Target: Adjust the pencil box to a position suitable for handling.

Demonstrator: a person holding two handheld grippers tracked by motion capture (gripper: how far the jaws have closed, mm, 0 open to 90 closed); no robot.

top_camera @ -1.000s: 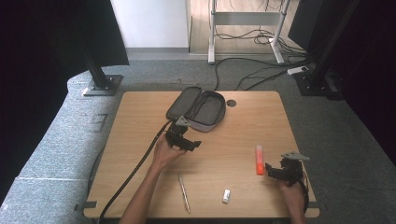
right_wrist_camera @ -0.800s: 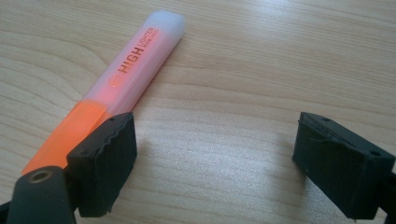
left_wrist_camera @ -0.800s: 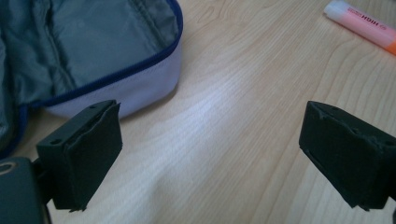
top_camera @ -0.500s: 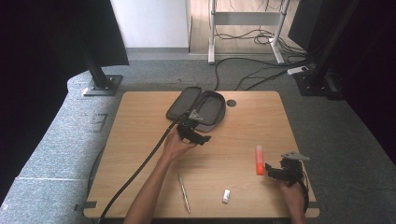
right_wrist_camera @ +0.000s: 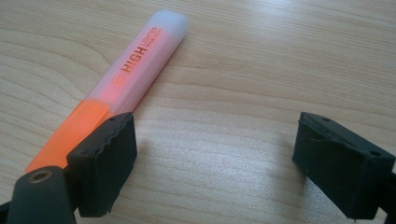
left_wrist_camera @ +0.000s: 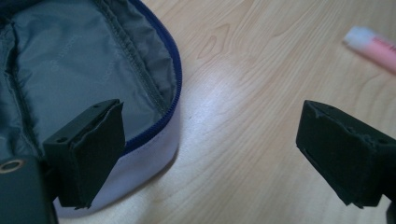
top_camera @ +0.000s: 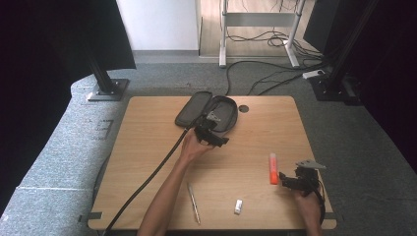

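While the case (top_camera: 209, 112) lies unzipped with nothing showing in it, the packing looks barely begun: the highlighter (top_camera: 273, 168), pen (top_camera: 193, 203) and eraser (top_camera: 238, 206) lie on the table nearer the person than the case. The left gripper (top_camera: 212, 135) gapes wide at the case's rim; the right gripper (top_camera: 290, 181) gapes wide beside the highlighter. The case's far pocket is hard to make out.

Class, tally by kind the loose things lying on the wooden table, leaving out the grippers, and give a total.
Case: 1
Highlighter: 1
Pen: 1
Eraser: 1
Total: 4
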